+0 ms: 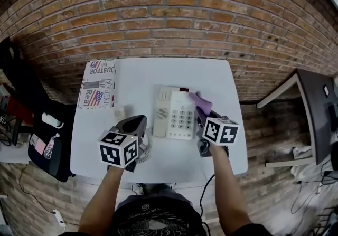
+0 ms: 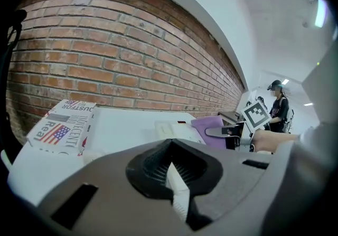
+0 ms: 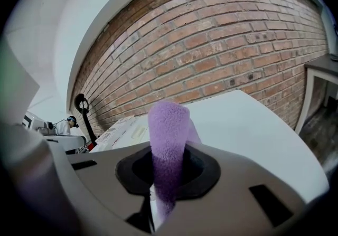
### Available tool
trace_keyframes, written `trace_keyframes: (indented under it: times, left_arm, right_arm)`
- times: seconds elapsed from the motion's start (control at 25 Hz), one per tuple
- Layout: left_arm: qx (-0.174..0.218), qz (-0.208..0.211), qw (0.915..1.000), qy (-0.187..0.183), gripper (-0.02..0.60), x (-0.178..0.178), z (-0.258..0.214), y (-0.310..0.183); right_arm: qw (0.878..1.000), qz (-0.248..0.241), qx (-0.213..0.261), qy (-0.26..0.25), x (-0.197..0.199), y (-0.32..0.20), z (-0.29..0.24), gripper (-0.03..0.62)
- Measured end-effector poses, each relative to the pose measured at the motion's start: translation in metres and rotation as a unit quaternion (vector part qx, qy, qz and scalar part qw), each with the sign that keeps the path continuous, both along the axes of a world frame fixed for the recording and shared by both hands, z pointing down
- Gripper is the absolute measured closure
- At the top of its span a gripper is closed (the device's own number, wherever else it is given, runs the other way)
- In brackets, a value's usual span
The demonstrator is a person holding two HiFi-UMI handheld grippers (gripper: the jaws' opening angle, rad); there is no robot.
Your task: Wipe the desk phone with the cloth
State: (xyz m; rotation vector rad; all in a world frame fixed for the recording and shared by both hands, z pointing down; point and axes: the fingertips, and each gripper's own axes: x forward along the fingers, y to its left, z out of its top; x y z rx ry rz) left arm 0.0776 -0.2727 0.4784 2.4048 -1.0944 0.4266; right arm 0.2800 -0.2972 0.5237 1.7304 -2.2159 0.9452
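Right gripper [image 1: 201, 117] is clamped on the purple cloth [image 1: 203, 103], which sits at the far-right edge of the desk phone [image 1: 174, 114]. The phone is mid white table [image 1: 132, 79]. Left gripper [image 1: 135, 123] has its jaws together and empty, just left of the phone.

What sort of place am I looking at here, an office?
Probably a lab-style recording space rather than an office: bare brick wall, a lone white table holding a desk phone, and another person in headgear nearby.
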Motion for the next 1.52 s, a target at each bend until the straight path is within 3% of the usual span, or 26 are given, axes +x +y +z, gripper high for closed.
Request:
trace_keyframes:
  times: [0.92, 1.52]
  left_arm:
    - [-0.002, 0.097, 0.9951, 0.019, 0.575, -0.004, 0.0, 0.029]
    - [-0.005, 0.127, 0.9914, 0.031, 0.575, -0.018, 0.001, 0.054]
  right_arm:
    - [0.997, 0.07, -0.021, -0.018, -0.027, 0.083, 0.013, 0.549]
    - [0.993, 0.109, -0.027, -0.035, -0.042, 0.127, 0.017, 0.548]
